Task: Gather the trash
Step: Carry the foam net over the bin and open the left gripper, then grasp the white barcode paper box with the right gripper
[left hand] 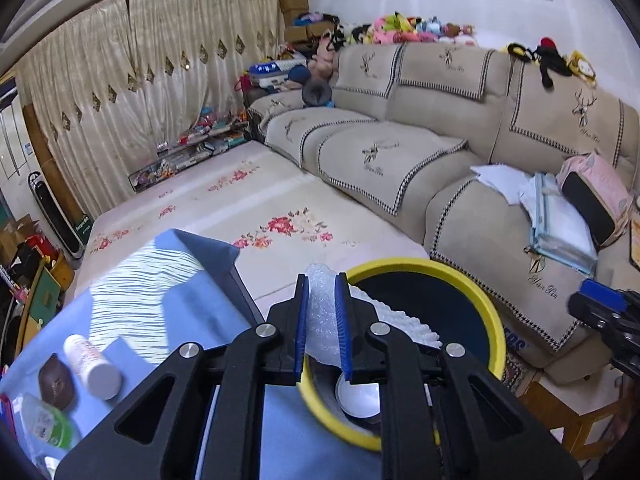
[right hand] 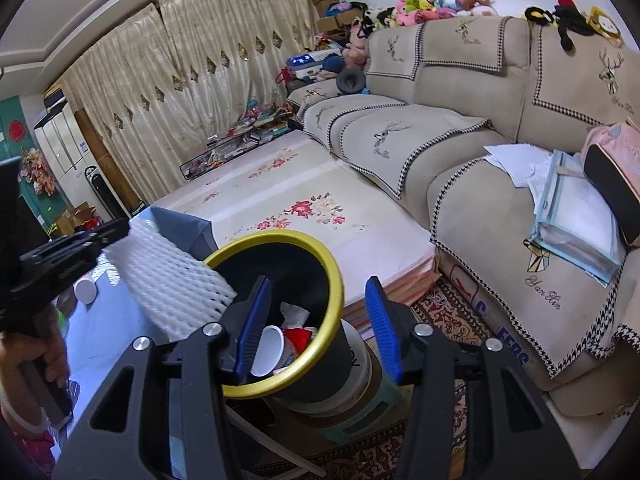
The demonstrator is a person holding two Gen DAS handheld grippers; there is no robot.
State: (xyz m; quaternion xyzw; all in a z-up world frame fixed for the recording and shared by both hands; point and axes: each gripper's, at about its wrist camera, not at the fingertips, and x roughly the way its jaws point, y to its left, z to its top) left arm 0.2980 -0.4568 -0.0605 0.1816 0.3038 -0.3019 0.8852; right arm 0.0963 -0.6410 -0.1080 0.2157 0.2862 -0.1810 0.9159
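My left gripper [left hand: 322, 284] is shut on a white foam net sleeve [left hand: 322, 320] and holds it over the near rim of the yellow-rimmed black bin [left hand: 472, 280]. In the right wrist view the sleeve [right hand: 172, 276] hangs from the left gripper [right hand: 120, 236] over the bin's [right hand: 328, 256] left rim. My right gripper [right hand: 316, 320] is open and empty, just above the bin's near side. A white cup [right hand: 268, 350], crumpled paper and red scraps lie in the bin. A white bottle [left hand: 92, 364], a brown packet [left hand: 56, 380] and a green packet [left hand: 44, 424] lie on the blue table [left hand: 160, 320].
A beige sofa [left hand: 460, 140] with papers and a pink bag runs along the right. A floral mat [left hand: 260, 208] covers the floor ahead. The bin stands on a bucket and a green stool [right hand: 360, 416] on a patterned rug. Clutter lines the curtain wall.
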